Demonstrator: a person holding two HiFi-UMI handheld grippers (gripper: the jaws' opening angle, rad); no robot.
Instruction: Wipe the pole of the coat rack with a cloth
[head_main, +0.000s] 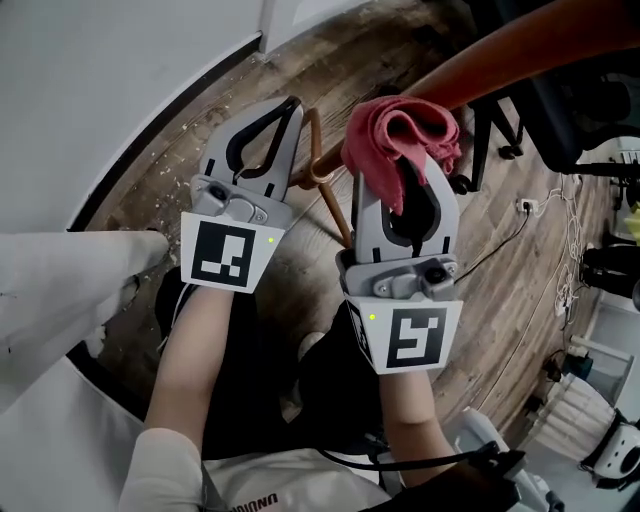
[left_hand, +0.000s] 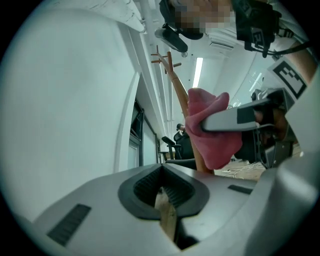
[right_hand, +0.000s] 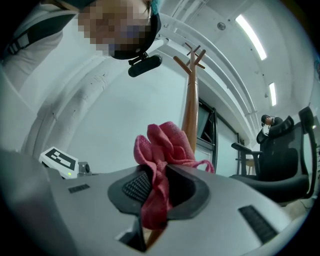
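Left jaws: your left gripper (left_hand: 162, 194) was clenched on the brown wooden pole of the coat rack (left_hand: 179, 95); a strip of wood showed pinched between the ribbed black pads low in the left gripper view.
Right jaws: your right gripper (right_hand: 155, 192) was clamped on the crumpled pinkish-red cloth (right_hand: 165, 145), which was squeezed between the pads and bunched out above the tips.
Cloth against pole: in the right gripper view the bunched cloth lay against the pole, which rose straight up behind it; a sliver of wood also showed under the cloth, down in the throat of the jaws.
Cloth from your head: it (head_main: 400, 130) covered the right gripper's tips (head_main: 403, 175) in a loose red heap.
Grippers together: you held the left gripper (head_main: 285, 112) just beside the right one, both pointing away from you, marker cubes toward your body.
Pole top: the pole ended in short wooden pegs (right_hand: 195, 55) high in the view.
Floor: worn wood planks (head_main: 480, 300) lay below your hands, meeting a white wall (head_main: 100, 80) on your left.
Background: a black office chair (right_hand: 285, 165) stood to the right, under long ceiling light strips (right_hand: 252, 30).
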